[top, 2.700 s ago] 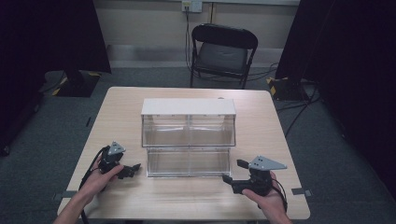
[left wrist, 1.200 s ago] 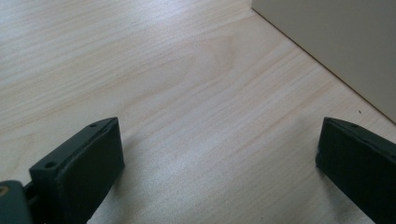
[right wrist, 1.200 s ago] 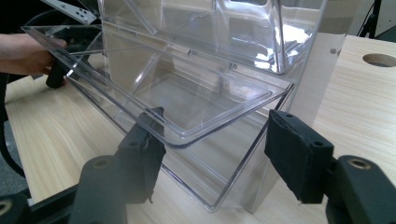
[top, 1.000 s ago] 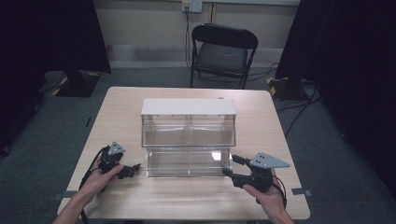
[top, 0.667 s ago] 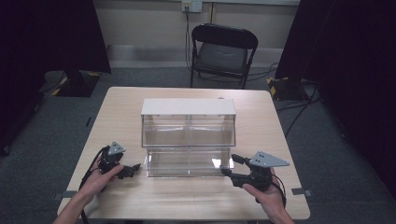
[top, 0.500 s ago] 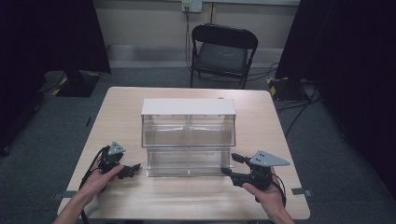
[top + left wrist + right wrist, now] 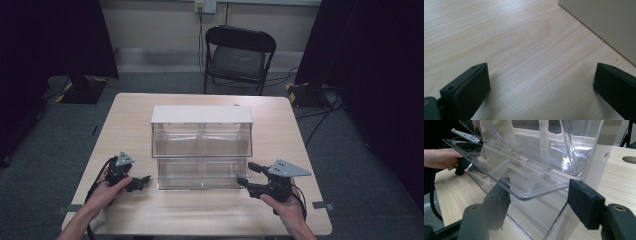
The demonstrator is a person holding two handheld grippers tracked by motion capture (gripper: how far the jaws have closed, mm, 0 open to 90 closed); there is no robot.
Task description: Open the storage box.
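Pale wood-grain table (image 7: 280, 125), grey carpet, folding chair (image 7: 237, 57) behind. Left gripper (image 7: 141, 180) spread, empty, on bare wood. Clear plastic drawer unit (image 7: 202, 145), white top, mid-table. Right gripper (image 7: 245, 175) jaws just opening, straddling lower bin's lip without pressing.

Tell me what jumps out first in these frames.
The clear plastic bin organiser with a white top stands mid-table, its lower bin tilted open. The right tool sits at its lower right corner, jaws apart with the bin's clear lip between them, not pressing. The left tool rests open on the wooden table, left of the organiser.
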